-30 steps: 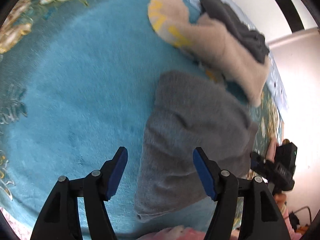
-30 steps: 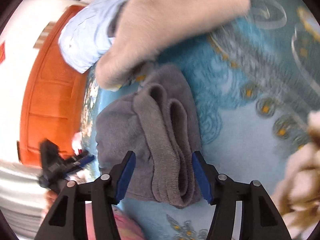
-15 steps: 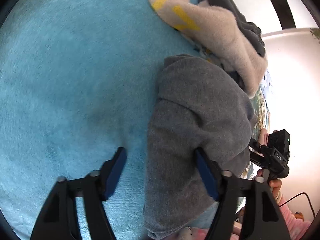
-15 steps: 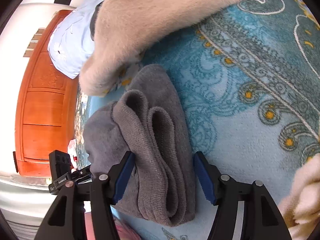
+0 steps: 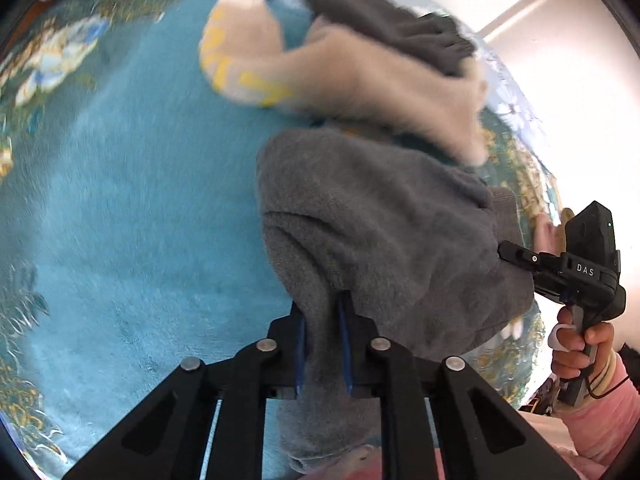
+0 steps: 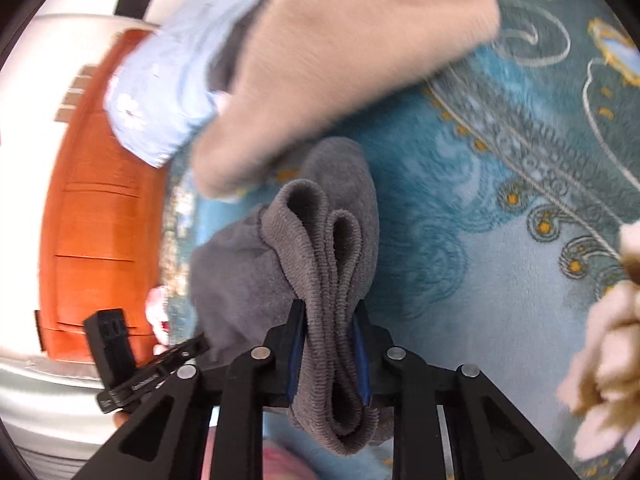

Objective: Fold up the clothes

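A folded grey knit garment point(image 5: 372, 232) lies on the blue patterned blanket point(image 5: 132, 208). My left gripper point(image 5: 322, 312) is shut on its near edge. My right gripper point(image 6: 328, 320) is shut on the ribbed hem folds of the same garment point(image 6: 324, 248) at its other side. The right gripper also shows in the left wrist view point(image 5: 560, 268) at the garment's right edge, and the left gripper shows in the right wrist view point(image 6: 160, 364) at lower left.
A beige fleece garment with yellow marks point(image 5: 360, 76) and a dark grey one point(image 5: 384, 28) are piled just behind. A light blue cloth point(image 6: 168, 80) and an orange wooden cabinet point(image 6: 96, 220) lie left. A cream fluffy item point(image 6: 604, 340) sits at right.
Both grippers have closed from open onto the grey garment, one at each side. The garment has bunched up between the fingers.
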A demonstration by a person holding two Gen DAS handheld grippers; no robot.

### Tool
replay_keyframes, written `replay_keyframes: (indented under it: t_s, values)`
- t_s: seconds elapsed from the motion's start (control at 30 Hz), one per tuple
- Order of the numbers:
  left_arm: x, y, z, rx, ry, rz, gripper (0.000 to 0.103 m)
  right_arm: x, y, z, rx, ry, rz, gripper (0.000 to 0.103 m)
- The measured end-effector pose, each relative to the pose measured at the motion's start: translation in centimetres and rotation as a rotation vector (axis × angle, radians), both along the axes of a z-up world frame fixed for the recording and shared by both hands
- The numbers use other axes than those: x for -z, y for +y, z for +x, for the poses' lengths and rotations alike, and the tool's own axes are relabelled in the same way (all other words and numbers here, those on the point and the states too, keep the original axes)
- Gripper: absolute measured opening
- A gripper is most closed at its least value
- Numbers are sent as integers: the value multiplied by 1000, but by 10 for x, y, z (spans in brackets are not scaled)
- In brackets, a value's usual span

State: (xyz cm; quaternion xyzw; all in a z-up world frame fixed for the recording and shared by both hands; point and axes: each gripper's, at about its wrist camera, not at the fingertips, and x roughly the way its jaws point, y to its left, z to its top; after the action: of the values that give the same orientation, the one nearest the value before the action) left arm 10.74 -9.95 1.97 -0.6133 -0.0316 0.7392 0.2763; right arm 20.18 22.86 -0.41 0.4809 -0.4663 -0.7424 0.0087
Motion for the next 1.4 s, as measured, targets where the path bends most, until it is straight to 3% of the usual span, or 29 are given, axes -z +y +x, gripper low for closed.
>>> replay_keyframes:
  t_s: [0.23, 0.4, 0.43, 0.5, 0.6, 0.77, 0.93, 1.0, 1.03, 1.07, 1.1, 1.13, 1.27, 1.4]
  values:
    - [-89, 79, 13, 223, 172, 0, 9, -77, 30, 75, 142, 131, 79, 24]
    - [-148, 155, 17, 352, 256, 133, 5, -126, 61, 146, 259, 214, 142, 23]
    - [-159, 166, 23, 370, 269, 145, 5, -134, 67, 158, 276, 233, 145, 22]
    - [-165, 188, 35, 393, 277, 158, 5, -148, 76, 180, 308, 262, 175, 1]
    - [-151, 208, 41, 370, 227, 143, 6, -155, 92, 200, 348, 219, 246, 1]
    - [-89, 220, 38, 243, 101, 92, 5, -122, 116, 228, 400, 158, 209, 1]
    - [7, 217, 21, 76, -140, -1, 7, -85, 118, 234, 288, 73, 239, 5]
    - [22, 220, 18, 63, -178, -50, 8, -70, 117, 233, 232, 26, 259, 9]
    - [23, 223, 18, 63, -164, -65, 22, -62, 117, 233, 213, 5, 268, 15]
    - [25, 226, 18, 61, -151, -76, 50, -52, 118, 235, 223, -10, 269, 36]
    - [27, 229, 18, 54, -141, -86, 63, -39, 120, 238, 248, -25, 249, 60]
    - [30, 232, 18, 44, -130, -95, 72, -28, 123, 241, 274, -30, 217, 64]
    - [61, 238, 20, 48, -235, -116, 72, 8, 133, 244, 339, -32, 93, 66]
    - [80, 231, 15, 23, -327, -91, 76, 23, 139, 239, 360, -42, 94, 68]
